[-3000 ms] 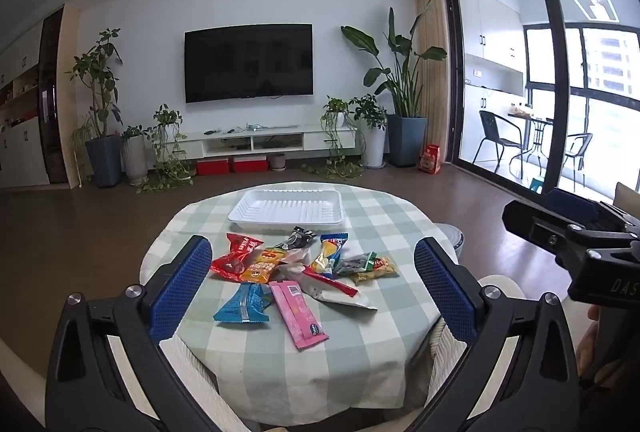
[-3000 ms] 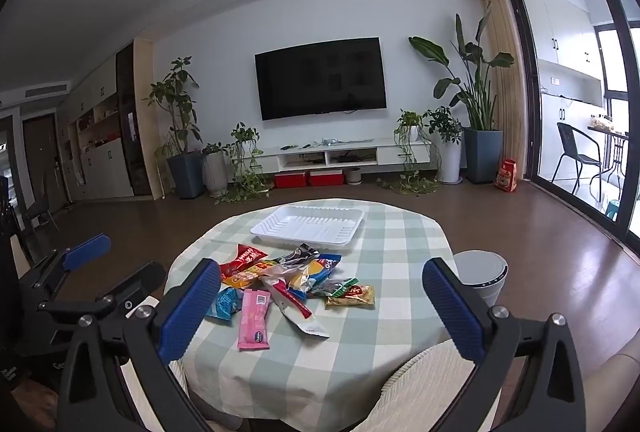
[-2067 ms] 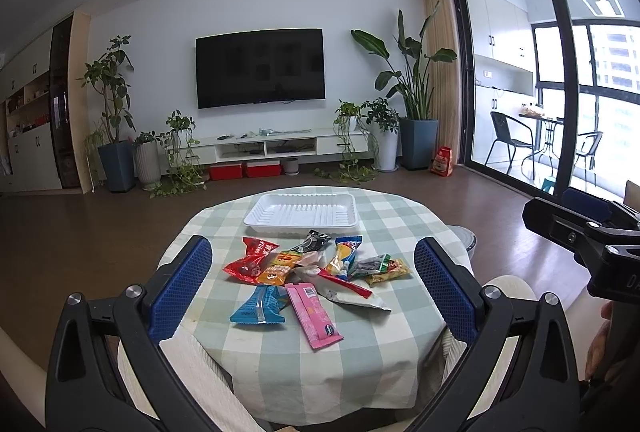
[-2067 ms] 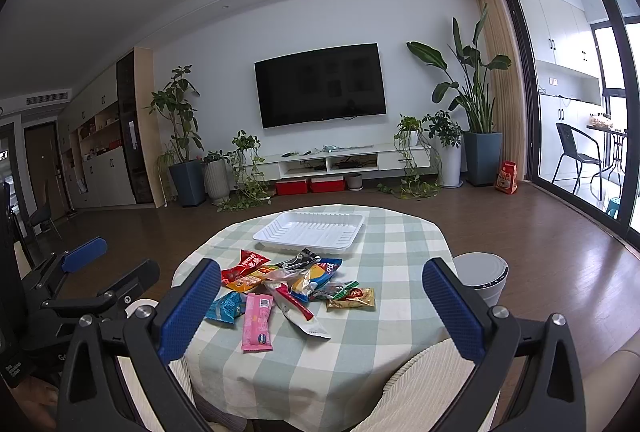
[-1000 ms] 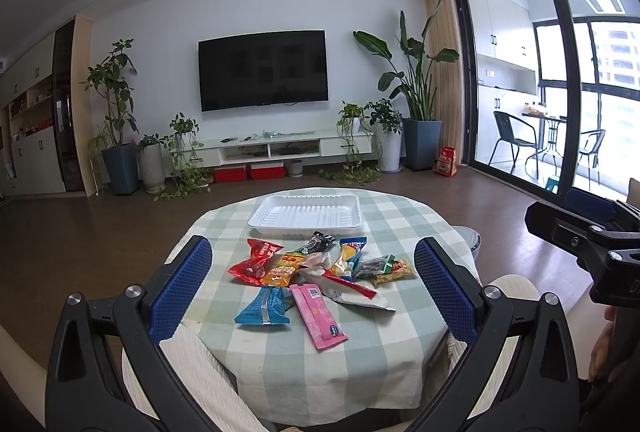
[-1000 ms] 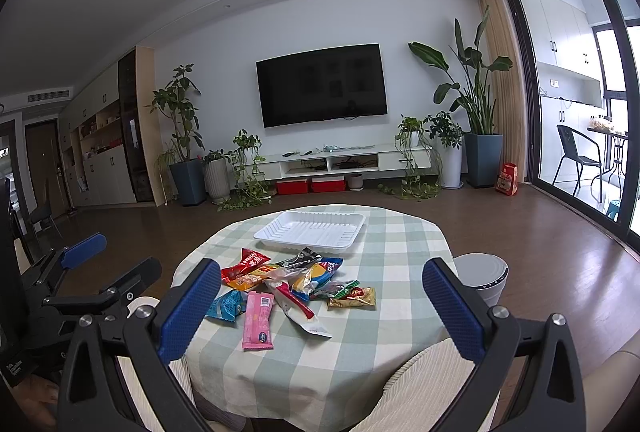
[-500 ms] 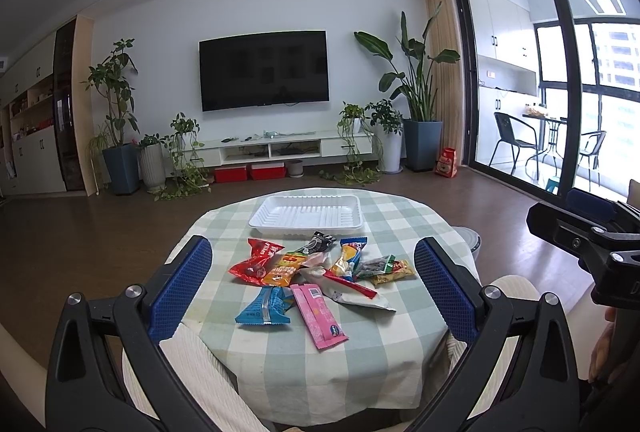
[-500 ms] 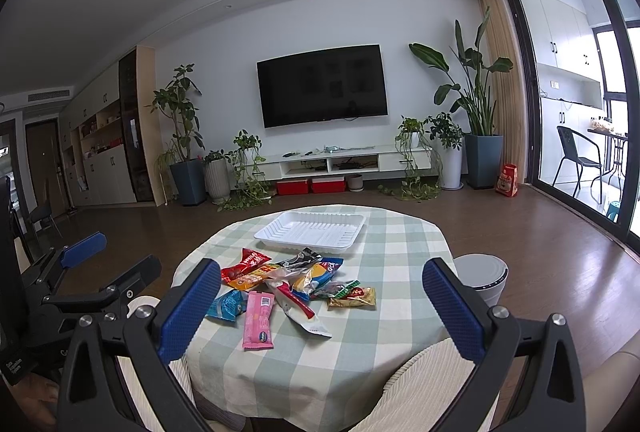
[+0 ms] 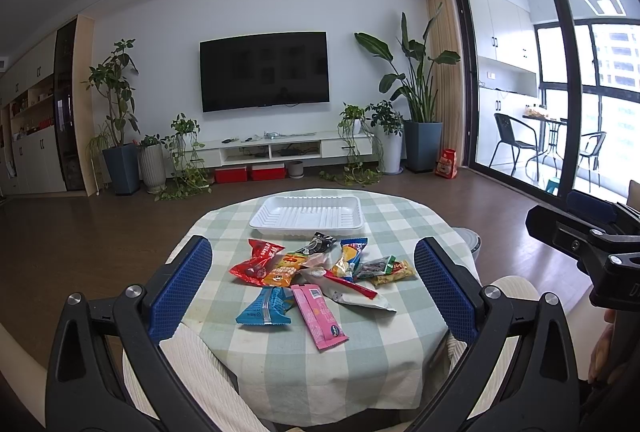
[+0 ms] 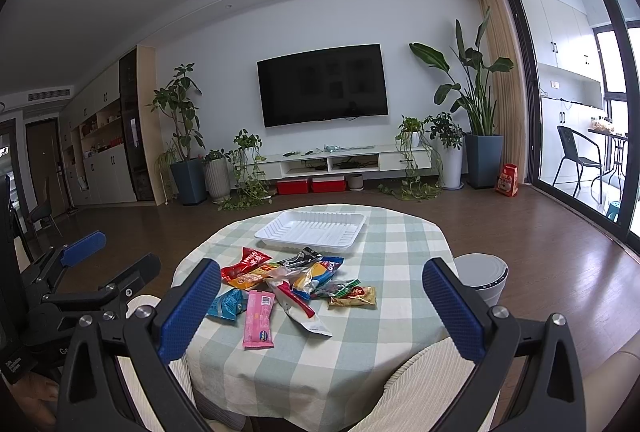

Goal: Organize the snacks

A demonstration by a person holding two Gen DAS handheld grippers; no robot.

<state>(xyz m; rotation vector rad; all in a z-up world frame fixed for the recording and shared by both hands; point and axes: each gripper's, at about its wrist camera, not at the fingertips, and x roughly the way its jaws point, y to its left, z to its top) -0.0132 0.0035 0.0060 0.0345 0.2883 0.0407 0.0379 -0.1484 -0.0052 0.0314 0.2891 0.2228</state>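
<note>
A pile of several snack packets [image 9: 316, 272] lies on the round table with a green checked cloth [image 9: 400, 220]. It includes a pink bar [image 9: 319, 316], a blue packet [image 9: 264, 307] and a red packet [image 9: 256, 262]. An empty white tray [image 9: 307, 214] sits behind the pile, also in the right wrist view [image 10: 312, 229]. My left gripper [image 9: 312, 290] is open and empty, held back from the table's near edge. My right gripper [image 10: 320, 306] is open and empty, to the right of the left one. The pile also shows in the right wrist view [image 10: 296, 280].
A cream ribbed chair back [image 9: 192, 364] stands at the near edge. A grey round bin [image 10: 482, 278] is on the floor right of the table. A TV wall, low cabinet and potted plants are far behind. Glass doors are at the right.
Both views have drifted slightly over the last seconds. Neither gripper has changed its opening, and the snacks and tray lie as before.
</note>
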